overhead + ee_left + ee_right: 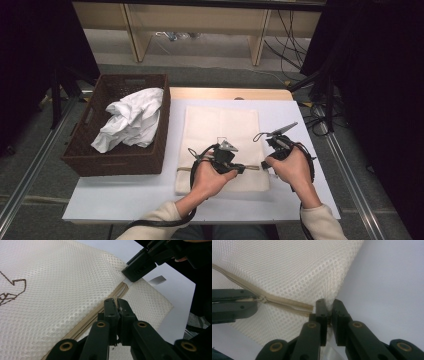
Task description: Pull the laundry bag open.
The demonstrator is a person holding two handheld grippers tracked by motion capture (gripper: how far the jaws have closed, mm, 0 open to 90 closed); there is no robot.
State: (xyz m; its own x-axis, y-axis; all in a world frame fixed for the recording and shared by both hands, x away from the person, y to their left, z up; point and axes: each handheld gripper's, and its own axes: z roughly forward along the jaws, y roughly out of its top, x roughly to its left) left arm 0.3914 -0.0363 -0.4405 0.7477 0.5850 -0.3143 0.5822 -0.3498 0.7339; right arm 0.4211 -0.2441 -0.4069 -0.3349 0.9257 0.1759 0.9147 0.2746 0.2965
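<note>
A cream mesh bag (220,130) lies flat on the white tabletop (295,120). A beige zipper (287,305) runs across it near its front edge. My left gripper (242,169) is shut on the zipper pull (260,299), seen from the right gripper view with the slider just past its jaws. In its own view the left gripper (116,302) sits closed over the zipper line (85,323). My right gripper (264,165) is shut on the bag's side edge (329,296) right at the zipper's end. The right gripper (136,271) also appears pinching that edge in the left gripper view.
A dark wicker basket (85,165) stands at the table's left, holding a crumpled white cloth (132,122). A brown line drawing (10,290) marks the bag's face. Wooden shelving and cables lie beyond the table's far edge.
</note>
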